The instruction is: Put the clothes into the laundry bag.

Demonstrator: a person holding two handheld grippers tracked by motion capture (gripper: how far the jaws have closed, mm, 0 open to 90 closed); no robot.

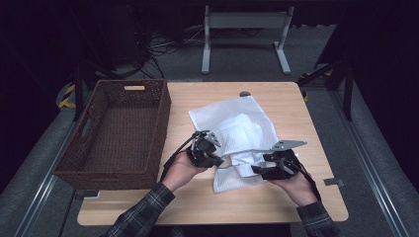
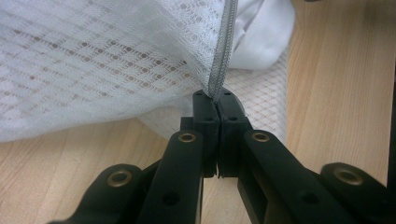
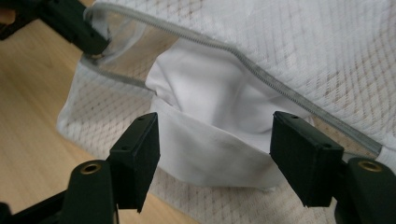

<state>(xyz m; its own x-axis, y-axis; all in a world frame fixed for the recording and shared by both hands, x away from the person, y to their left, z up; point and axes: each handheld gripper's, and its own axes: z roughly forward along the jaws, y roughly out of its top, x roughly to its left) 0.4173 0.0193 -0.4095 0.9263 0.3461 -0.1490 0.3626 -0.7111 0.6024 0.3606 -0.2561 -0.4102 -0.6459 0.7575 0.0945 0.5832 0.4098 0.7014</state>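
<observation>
A dark room surrounded the light wooden desk [image 1: 296, 197], where a brown woven wicker basket [image 1: 118, 133] sat at the left edge. The white mesh zippered laundry bag [image 1: 237, 128] lay mid-desk. My left gripper [image 2: 212, 100] was clenched on the bag's grey zipper edge [image 2: 222, 51], a grip I saw plainly in the left gripper view. The right gripper view showed my right gripper [image 3: 215, 144] spread wide around a white folded cloth [image 3: 205, 126] poking from the bag's opening.
</observation>
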